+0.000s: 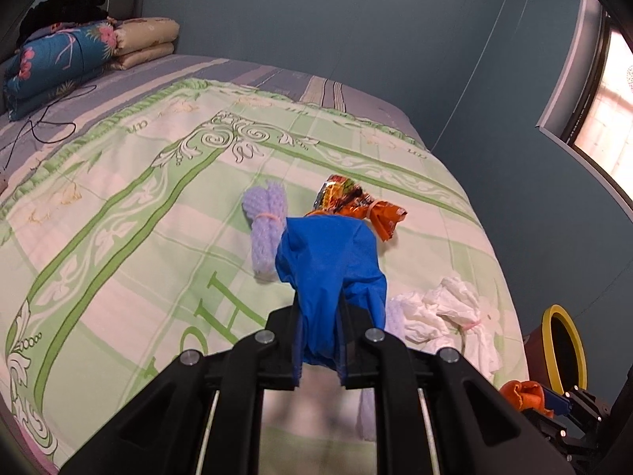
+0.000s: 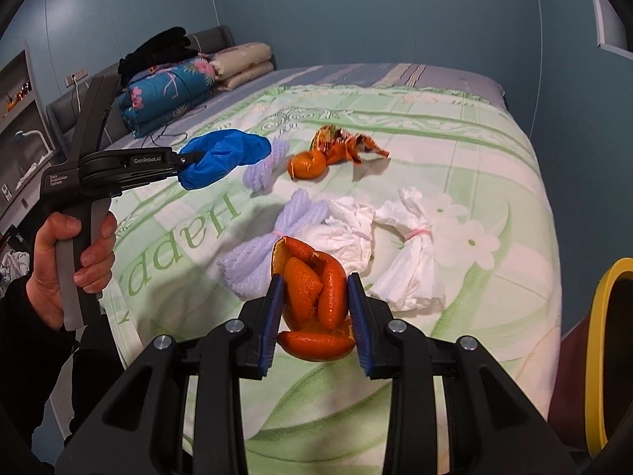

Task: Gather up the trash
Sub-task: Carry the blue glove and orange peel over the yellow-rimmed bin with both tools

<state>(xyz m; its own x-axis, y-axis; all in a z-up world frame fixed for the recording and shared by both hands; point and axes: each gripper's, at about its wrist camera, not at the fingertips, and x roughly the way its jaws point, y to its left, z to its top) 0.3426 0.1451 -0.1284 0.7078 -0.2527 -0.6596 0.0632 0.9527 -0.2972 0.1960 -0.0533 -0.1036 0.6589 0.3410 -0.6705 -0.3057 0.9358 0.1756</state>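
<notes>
Above the green-patterned bedspread point(image 2: 494, 150), the right gripper point(image 2: 316, 308) clamps curled, glossy orange peel point(image 2: 312, 297). The left gripper point(image 1: 318, 340) pinches a crumpled blue plastic glove point(image 1: 332, 269), held over the bedspread's lettering.

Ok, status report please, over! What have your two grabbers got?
Left gripper shut on blue glove. Right gripper shut on orange peel. Wrapper, tissues on bed. Yellow-rimmed bin beside bed, nothing blocking.
</notes>
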